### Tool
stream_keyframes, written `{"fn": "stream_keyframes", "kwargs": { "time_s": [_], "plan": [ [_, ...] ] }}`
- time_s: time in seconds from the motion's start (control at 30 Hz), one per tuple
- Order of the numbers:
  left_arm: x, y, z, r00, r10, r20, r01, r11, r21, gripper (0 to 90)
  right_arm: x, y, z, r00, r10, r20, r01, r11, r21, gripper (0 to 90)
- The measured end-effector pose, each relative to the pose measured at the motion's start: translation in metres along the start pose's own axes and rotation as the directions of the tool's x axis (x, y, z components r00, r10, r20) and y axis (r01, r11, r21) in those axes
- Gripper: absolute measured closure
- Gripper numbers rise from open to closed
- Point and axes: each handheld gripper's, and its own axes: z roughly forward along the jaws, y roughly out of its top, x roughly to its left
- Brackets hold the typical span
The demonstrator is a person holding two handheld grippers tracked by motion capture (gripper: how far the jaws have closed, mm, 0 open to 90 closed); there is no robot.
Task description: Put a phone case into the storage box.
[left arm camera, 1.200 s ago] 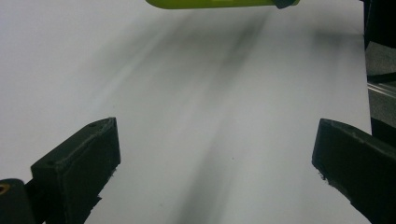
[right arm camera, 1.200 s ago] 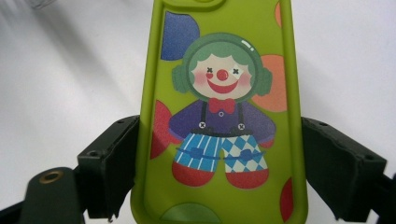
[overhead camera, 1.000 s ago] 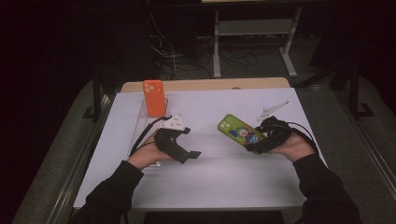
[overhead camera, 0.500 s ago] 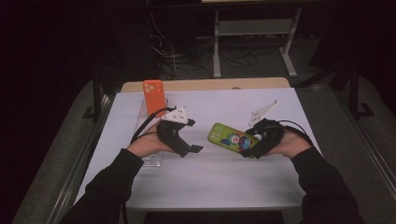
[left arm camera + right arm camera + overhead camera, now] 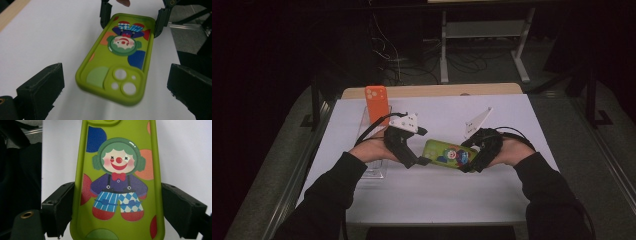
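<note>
A green phone case [image 5: 447, 152] printed with a clown hangs a little above the white table [image 5: 437, 200]. My right gripper [image 5: 472, 159] is shut on its lower end, one jaw pressing each long edge [image 5: 117, 212]. The clown print [image 5: 117, 177] runs away from the right gripper's camera. My left gripper [image 5: 418, 159] faces it from the left, open. Its jaws [image 5: 115, 92] stand wide on either side of the case's camera-cutout end [image 5: 117, 57], with a gap on each side. The right gripper [image 5: 132, 18] shows at the case's far end.
An orange phone case [image 5: 377, 102] stands upright at the back left, in a clear stand [image 5: 374, 167] that reaches toward the left forearm. A wooden strip [image 5: 432, 90] edges the table's far side. Beyond it are floor cables and a metal frame.
My right gripper has carried the green case leftward and nearer the person. My left gripper has risen slightly, and its jaws now flank the case's camera end.
</note>
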Motion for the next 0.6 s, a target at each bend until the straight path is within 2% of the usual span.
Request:
{"fn": "stream_keyframes", "kwargs": {
  "time_s": [0.17, 0.3, 0.33, 0.6],
  "plan": [
    [-0.004, -0.001, 0.008, 0.9983, 0.023, 0.053, -0.025, 0.9989, 0.040, 0.4, 0.006, 0.008, 0.005, 0.9989, -0.034, -0.032, 0.034, 0.999, 0.006, 15.3],
    [-0.007, 0.000, 0.017, 0.9959, 0.054, 0.073, -0.060, 0.9951, 0.079, 0.3, 0.008, 0.012, 0.008, 0.9970, -0.053, -0.056, 0.054, 0.999, 0.001, 15.2],
    [-0.009, 0.000, 0.019, 0.9956, 0.040, 0.085, -0.047, 0.9956, 0.080, 0.3, 0.009, 0.013, 0.009, 0.9961, -0.064, -0.060, 0.064, 0.998, 0.000, 15.2],
    [-0.011, -0.001, 0.029, 0.9935, 0.046, 0.103, -0.060, 0.9898, 0.129, 0.5, 0.012, 0.023, 0.012, 0.9938, -0.090, -0.065, 0.090, 0.996, -0.001, 15.2]
  ]
}}
